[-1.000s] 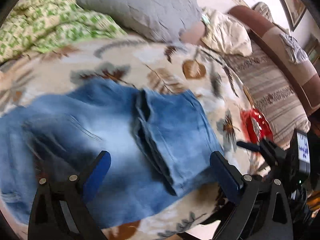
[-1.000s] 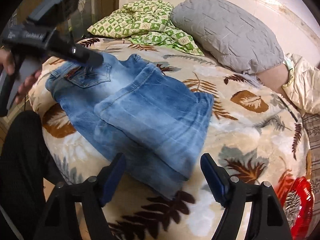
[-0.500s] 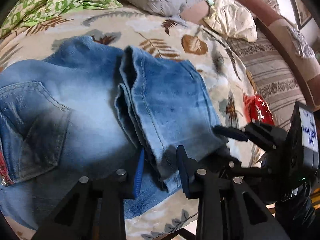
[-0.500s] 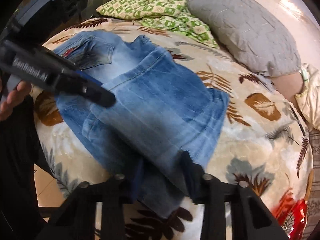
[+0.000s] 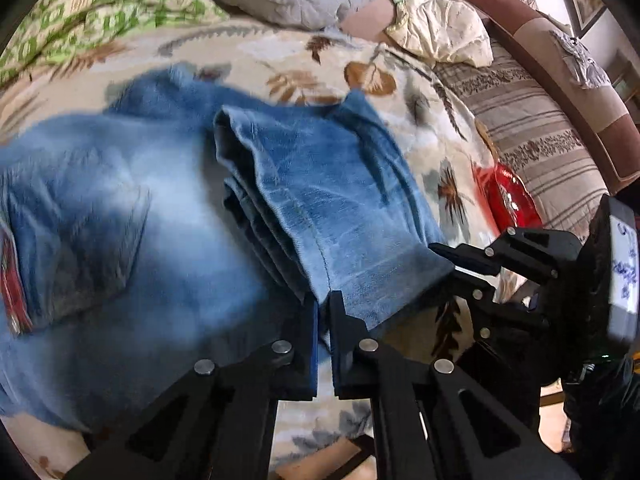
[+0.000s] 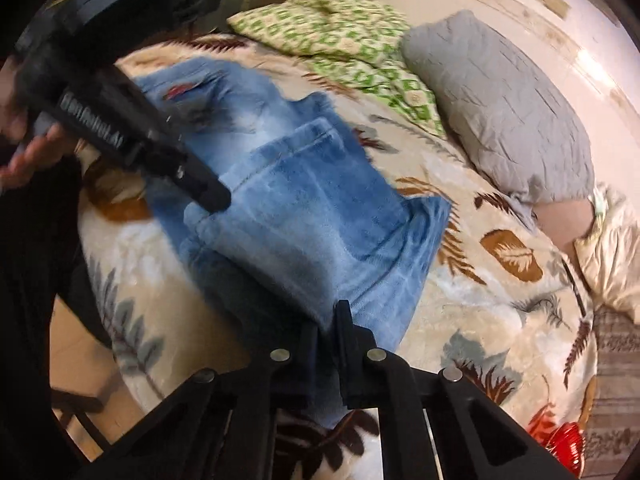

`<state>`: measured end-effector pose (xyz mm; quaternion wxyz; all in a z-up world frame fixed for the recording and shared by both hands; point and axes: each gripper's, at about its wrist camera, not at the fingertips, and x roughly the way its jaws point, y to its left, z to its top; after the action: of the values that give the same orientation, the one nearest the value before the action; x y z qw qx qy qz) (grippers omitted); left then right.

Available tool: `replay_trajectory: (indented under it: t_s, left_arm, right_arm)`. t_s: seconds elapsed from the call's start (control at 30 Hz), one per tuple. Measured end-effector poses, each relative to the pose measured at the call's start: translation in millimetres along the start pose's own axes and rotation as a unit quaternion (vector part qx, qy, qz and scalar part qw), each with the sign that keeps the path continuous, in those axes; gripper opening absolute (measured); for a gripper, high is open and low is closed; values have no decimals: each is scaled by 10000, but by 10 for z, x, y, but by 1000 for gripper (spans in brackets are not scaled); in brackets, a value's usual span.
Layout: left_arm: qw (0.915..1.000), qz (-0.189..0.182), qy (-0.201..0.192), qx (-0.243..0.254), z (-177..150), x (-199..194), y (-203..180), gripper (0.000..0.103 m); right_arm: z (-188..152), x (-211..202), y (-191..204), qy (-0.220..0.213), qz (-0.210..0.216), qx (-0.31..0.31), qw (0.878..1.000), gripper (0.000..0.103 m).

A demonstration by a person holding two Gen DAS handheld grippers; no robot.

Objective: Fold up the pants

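Note:
Blue jeans (image 5: 168,240) lie on a leaf-print blanket (image 5: 280,48), legs folded over the seat part; they also show in the right wrist view (image 6: 320,220). My left gripper (image 5: 324,300) is shut on the near edge of the folded leg layer, lifting it a little. My right gripper (image 6: 328,320) is shut on the other near corner of the same layer. Each gripper shows in the other's view: the right one (image 5: 452,264), the left one (image 6: 208,196). A back pocket (image 5: 80,248) faces up at the left.
A grey pillow (image 6: 500,112) and a green patterned pillow (image 6: 340,40) lie at the far side of the bed. A cream cloth (image 5: 440,32), a striped cushion (image 5: 540,140) and a red object (image 5: 508,200) are to the right. The bed edge is just below the grippers.
Both grippers went from wide open to shut on the near edge of the folded jeans legs. The edge now lifts slightly off the layer beneath.

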<state>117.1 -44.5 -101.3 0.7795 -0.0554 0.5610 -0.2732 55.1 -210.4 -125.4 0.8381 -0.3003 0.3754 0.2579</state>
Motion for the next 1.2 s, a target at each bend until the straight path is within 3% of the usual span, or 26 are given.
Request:
replay_trajectory:
  t_s: [0.1, 0.2, 0.27, 0.3, 0.33, 0.37, 0.43, 0.47, 0.63, 0.77, 0.87, 0.9, 0.93, 1.03, 1.2]
  left_arm:
    - [9997, 93, 199, -107, -85, 147, 101, 5]
    - [9996, -65, 92, -256, -50, 86, 136, 6]
    - [9992, -104, -105, -377, -8, -57, 151, 27]
    - [9990, -58, -238, -381, 16, -133, 158, 56]
    - [9980, 20, -489, -399, 57, -250, 171, 78]
    - [9964, 50, -722, -447, 113, -358, 195, 81]
    - [9949, 82, -845, -546, 245, -440, 250, 81]
    - [9945, 153, -848, -601, 329, -441, 286, 81]
    - [9934, 356, -472, -984, 663, -61, 408, 81]
    - [9943, 569, -107, -899, 731, 283, 403, 81]
    - [9948, 766, -39, -674, 704, 396, 368, 59]
    - [9957, 705, -52, -605, 697, 401, 358, 43]
    - [9964, 569, -8, -629, 689, 406, 365, 34]
    - [9967, 596, 34, -549, 696, 426, 354, 33]
    - [9968, 539, 27, -590, 706, 441, 380, 33]
  right_arm:
    - [-49, 141, 97, 139, -88, -154, 9997, 8]
    - [-19, 144, 58, 106, -169, 4, 9998, 10]
    - [-11, 66, -14, 54, -179, 157, 9997, 20]
    - [-10, 26, -48, 50, -209, 237, 9995, 28]
    - [-20, -38, -106, 15, -274, 386, 9989, 57]
    - [-38, -118, -168, -124, -353, 561, 9977, 86]
    - [-91, -289, -284, -542, -380, 934, 9934, 91]
    - [-123, -365, -389, -673, -200, 1222, 9900, 91]
    - [-269, -341, -757, -526, 171, 2480, 9672, 91]
    - [-325, -122, -930, -302, 646, 3443, 9361, 90]
    - [-273, 122, -972, -131, 805, 3745, 9236, 87]
    - [-247, 214, -996, -102, 878, 3900, 9166, 86]
    - [-219, 282, -1032, -97, 918, 3991, 9123, 86]
    - [-57, 466, -1173, -118, 906, 4131, 9061, 87]
    - [240, 821, -1421, -2, 806, 4159, 9059, 86]
